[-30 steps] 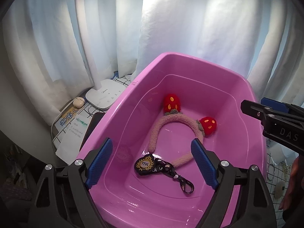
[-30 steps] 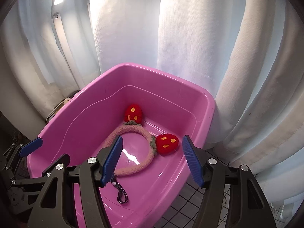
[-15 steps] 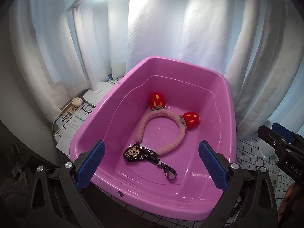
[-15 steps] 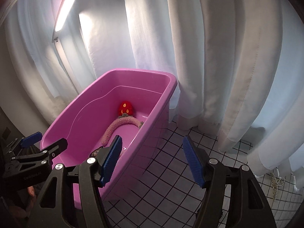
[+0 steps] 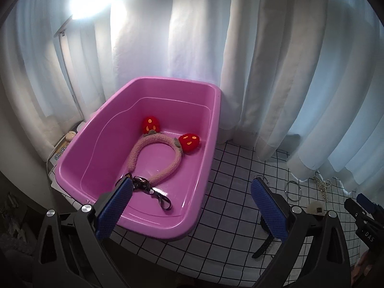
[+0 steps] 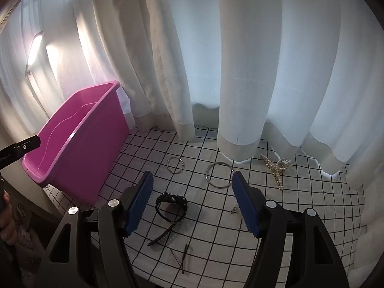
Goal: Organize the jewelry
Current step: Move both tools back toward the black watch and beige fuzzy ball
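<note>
Black watch [image 6: 171, 206] lying strap-end toward camera, right tongs [image 6: 192, 204] parted (empty), left tongs [image 5: 190, 212] wide.

I can read "DAS" in pale letters on the right gripper [image 5: 366, 212], off beyond my left claw's right finger. In the right wrist view, the left gripper [image 6: 20, 147] far to my claw's left carries small print ending in "RobotAI". A card [image 5: 58, 153] left of the tub [image 5: 211, 129] has blue characters I can't read.

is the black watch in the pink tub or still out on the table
Out. The black watch lies on the checked tablecloth, beside the pink tub, unheld.
</note>
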`<move>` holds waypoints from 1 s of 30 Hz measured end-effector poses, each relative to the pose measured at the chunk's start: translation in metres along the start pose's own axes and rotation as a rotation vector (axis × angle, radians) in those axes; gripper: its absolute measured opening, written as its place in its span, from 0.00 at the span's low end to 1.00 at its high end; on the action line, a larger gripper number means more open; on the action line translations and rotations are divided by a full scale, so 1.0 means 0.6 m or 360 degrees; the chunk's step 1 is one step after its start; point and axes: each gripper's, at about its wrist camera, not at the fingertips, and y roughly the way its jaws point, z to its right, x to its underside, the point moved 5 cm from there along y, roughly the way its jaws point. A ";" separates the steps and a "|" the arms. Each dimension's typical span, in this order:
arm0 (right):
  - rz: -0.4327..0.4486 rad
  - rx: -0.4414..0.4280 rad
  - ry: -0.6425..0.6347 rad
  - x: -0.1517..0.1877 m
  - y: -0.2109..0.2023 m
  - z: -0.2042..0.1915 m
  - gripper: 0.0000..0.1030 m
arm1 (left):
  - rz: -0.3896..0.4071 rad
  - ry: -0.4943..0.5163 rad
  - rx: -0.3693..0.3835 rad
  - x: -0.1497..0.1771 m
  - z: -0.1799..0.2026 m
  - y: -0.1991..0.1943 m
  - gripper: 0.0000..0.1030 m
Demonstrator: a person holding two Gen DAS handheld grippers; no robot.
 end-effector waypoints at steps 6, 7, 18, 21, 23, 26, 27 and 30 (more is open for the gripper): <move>-0.0039 0.0118 0.0165 0.055 -0.020 0.102 0.63 | -0.0035 0.0057 0.0163 0.036 0.079 -0.002 0.94; -0.0049 0.0127 0.0187 0.063 -0.021 0.115 0.63 | -0.0048 0.0067 0.0187 0.043 0.092 0.000 0.94; -0.0140 0.0148 0.0292 0.120 -0.001 0.186 0.63 | -0.0187 0.0171 0.0216 0.109 0.174 0.052 0.94; -0.0151 0.0130 0.0297 0.124 0.011 0.191 0.63 | -0.0212 0.0187 0.0183 0.123 0.181 0.066 0.94; -0.0160 0.0117 0.0294 0.125 0.021 0.194 0.63 | -0.0232 0.0194 0.0171 0.134 0.183 0.076 0.94; -0.0181 0.0093 0.0298 0.129 0.038 0.196 0.63 | -0.0284 0.0183 0.0181 0.150 0.189 0.096 0.94; -0.0188 0.0086 0.0298 0.131 0.044 0.196 0.63 | -0.0300 0.0181 0.0185 0.155 0.191 0.103 0.94; -0.0219 0.0066 0.0286 0.135 0.063 0.194 0.63 | -0.0304 0.0214 0.0174 0.167 0.202 0.121 0.94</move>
